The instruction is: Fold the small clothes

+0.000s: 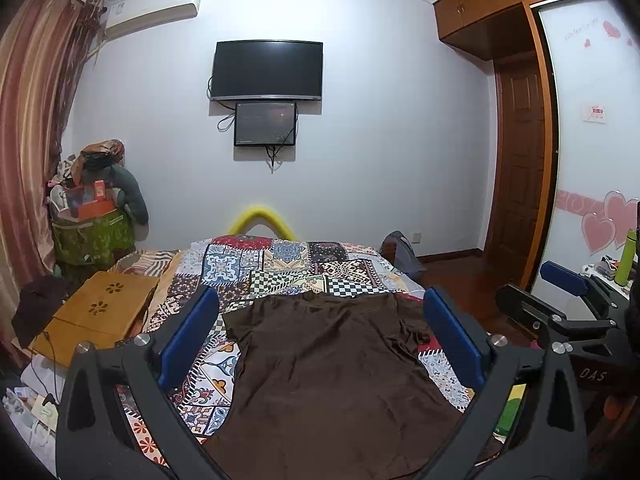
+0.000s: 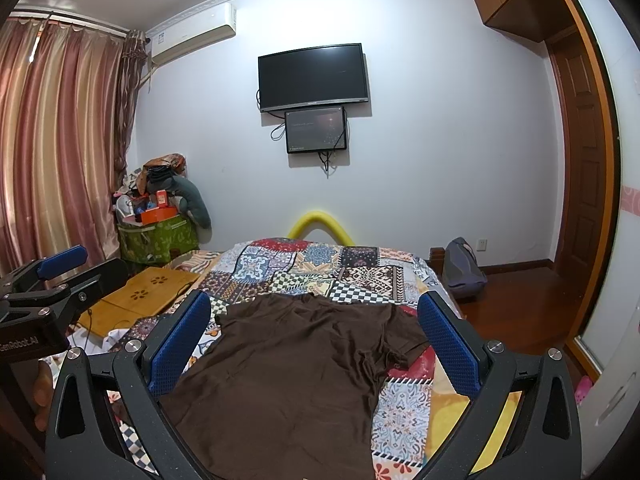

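Brown shirt (image 1: 320, 368) flat between spread fingers (image 1: 188, 336), seemingly untouched.

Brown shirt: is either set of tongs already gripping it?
No. The brown shirt lies flat on the patchwork bedspread, with both tongs open above it.

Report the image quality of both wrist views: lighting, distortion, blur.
Left wrist view: even indoor light, strong fisheye bending of the walls, dark corners, brown shirt sharp. Right wrist view: same curvature, sharp focus, TV screen dark and free of glare.
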Demonstrator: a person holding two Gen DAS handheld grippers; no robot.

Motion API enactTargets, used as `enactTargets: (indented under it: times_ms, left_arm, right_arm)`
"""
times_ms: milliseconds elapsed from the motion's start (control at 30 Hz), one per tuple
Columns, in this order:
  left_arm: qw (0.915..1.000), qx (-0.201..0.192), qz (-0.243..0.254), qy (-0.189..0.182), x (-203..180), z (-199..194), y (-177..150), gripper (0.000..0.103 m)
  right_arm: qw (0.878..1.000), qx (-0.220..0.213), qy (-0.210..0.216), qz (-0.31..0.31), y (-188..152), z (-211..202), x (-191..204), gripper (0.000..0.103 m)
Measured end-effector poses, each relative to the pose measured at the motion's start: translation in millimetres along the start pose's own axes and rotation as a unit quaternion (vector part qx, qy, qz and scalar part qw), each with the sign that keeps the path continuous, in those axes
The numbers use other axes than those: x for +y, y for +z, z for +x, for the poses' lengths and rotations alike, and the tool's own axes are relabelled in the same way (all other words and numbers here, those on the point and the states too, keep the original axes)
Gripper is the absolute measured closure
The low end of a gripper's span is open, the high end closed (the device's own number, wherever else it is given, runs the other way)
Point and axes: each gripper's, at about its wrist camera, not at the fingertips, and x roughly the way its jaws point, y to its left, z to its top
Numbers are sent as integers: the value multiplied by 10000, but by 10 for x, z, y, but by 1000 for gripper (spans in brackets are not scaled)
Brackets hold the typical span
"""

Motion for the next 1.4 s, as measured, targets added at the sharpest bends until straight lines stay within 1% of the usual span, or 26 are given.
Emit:
enactTargets:
  times_ms: [1400]
  left_arm:
    - [10000,56,-29,-10,18,50,-29,0]
  right_arm:
    - [10000,11,4,-2,1,32,-19,0]
